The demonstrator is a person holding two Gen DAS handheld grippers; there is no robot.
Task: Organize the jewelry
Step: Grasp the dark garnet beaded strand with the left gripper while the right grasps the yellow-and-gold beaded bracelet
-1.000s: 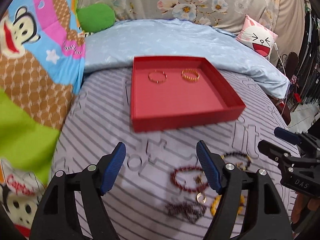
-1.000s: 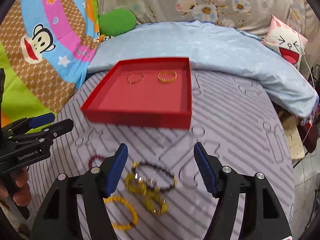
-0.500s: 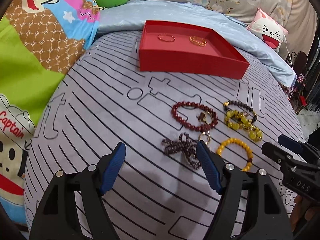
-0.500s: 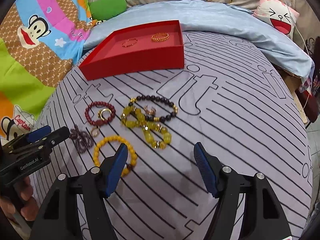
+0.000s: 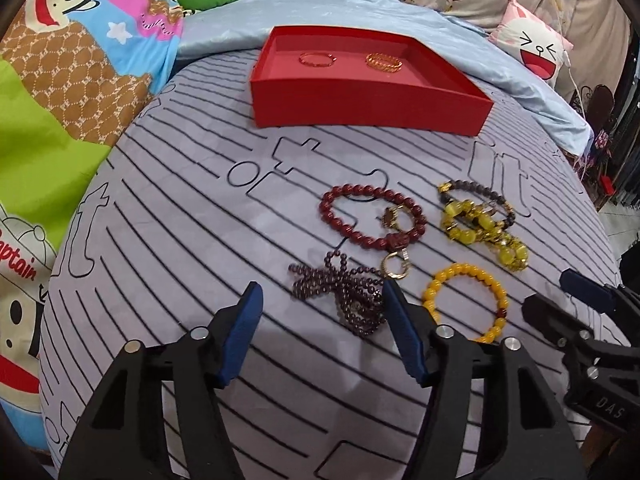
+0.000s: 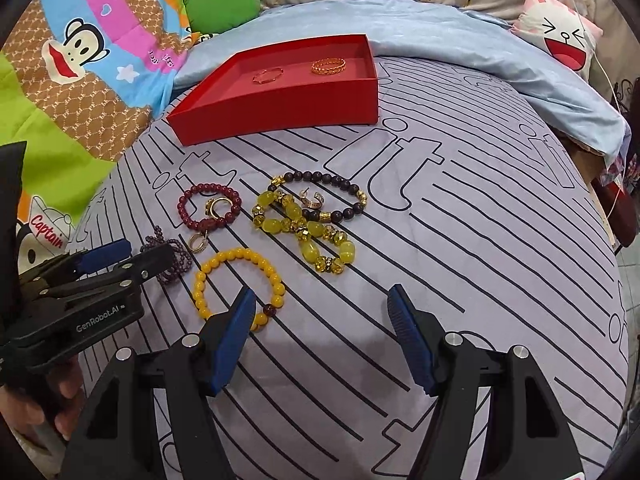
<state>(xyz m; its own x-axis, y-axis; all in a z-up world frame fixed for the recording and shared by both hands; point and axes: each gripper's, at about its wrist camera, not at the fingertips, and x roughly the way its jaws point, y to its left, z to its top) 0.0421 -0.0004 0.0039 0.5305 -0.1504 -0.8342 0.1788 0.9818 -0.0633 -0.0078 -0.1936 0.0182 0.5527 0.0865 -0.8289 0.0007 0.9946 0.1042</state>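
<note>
A red tray at the far side of the bed holds a thin gold bangle and a gold chain ring. Nearer lie a dark red bead bracelet, a purple bead string, a yellow bead bracelet, a chunky yellow-stone bracelet, a dark bead bracelet and small gold rings. My left gripper is open just short of the purple string. My right gripper is open and empty near the yellow bracelet.
The jewelry lies on a grey striped bedspread. A cartoon monkey blanket is at the left, a light blue quilt and a white face cushion behind. The bed edge drops off at the right.
Both grippers have pulled back from the tray toward the near side of the bed and tilted down, so the loose jewelry now lies in front of them. Both stayed open.
</note>
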